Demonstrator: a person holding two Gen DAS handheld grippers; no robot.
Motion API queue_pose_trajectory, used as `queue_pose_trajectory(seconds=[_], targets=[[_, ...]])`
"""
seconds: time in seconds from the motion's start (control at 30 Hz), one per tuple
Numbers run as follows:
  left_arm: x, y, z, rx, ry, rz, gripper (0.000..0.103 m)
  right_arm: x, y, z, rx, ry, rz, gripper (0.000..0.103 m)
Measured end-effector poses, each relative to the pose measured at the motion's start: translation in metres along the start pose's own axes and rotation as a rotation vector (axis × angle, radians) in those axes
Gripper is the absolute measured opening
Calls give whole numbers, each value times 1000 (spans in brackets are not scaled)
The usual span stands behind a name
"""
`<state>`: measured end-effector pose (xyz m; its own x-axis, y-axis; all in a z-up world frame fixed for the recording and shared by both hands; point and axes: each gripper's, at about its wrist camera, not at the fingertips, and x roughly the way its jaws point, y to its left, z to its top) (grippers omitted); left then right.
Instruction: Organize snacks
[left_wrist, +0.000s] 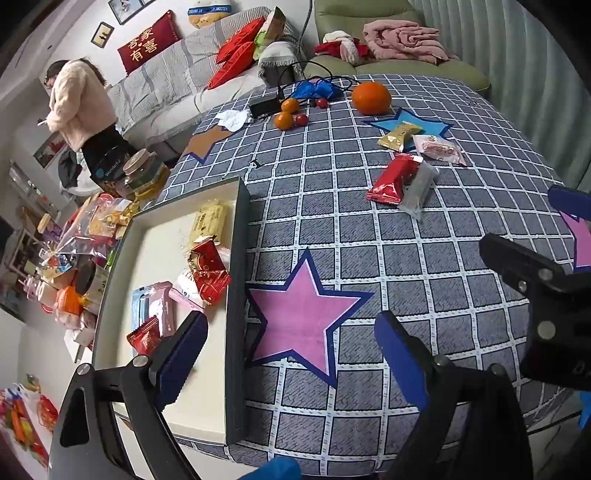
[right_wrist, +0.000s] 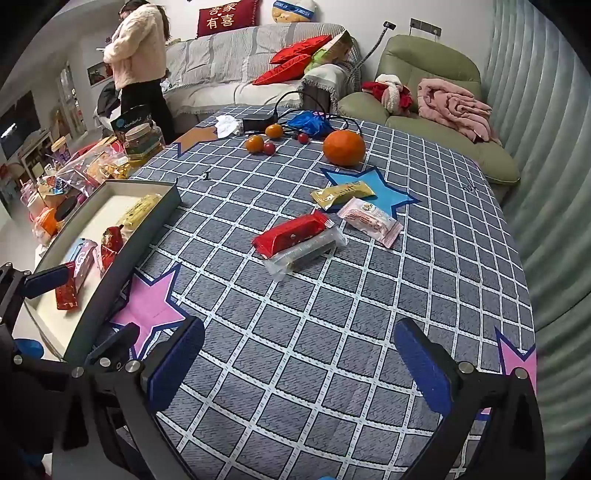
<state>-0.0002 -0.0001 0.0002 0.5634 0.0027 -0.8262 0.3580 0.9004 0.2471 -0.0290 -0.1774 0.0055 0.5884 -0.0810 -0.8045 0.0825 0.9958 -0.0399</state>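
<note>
A grey-walled box (left_wrist: 239, 280) with a cream floor sits at the table's left edge and holds several snack packets, among them a yellow one (left_wrist: 208, 221) and a red one (left_wrist: 208, 273). It also shows in the right wrist view (right_wrist: 147, 236). On the checked cloth lie a red packet (right_wrist: 291, 234), a clear packet (right_wrist: 306, 253), a gold packet (right_wrist: 341, 194) and a pink packet (right_wrist: 371, 219). My left gripper (left_wrist: 291, 354) is open and empty, straddling the box's right wall. My right gripper (right_wrist: 301, 365) is open and empty over the cloth, near the table's front.
A large orange (right_wrist: 343, 147), small tangerines (right_wrist: 255, 143), red fruits, a blue bag (right_wrist: 310, 123) and a black charger with cable lie at the far end. Jars and snack bags (right_wrist: 96, 166) crowd the left. A person (right_wrist: 138, 66) stands by the sofa.
</note>
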Motion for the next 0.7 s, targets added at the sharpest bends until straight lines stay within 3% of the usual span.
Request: queue_pose_trajectory(seconds=[0.7], targets=[[2,0,1,-3,2,-6,94,0,4,2,-3,0,-3,103]])
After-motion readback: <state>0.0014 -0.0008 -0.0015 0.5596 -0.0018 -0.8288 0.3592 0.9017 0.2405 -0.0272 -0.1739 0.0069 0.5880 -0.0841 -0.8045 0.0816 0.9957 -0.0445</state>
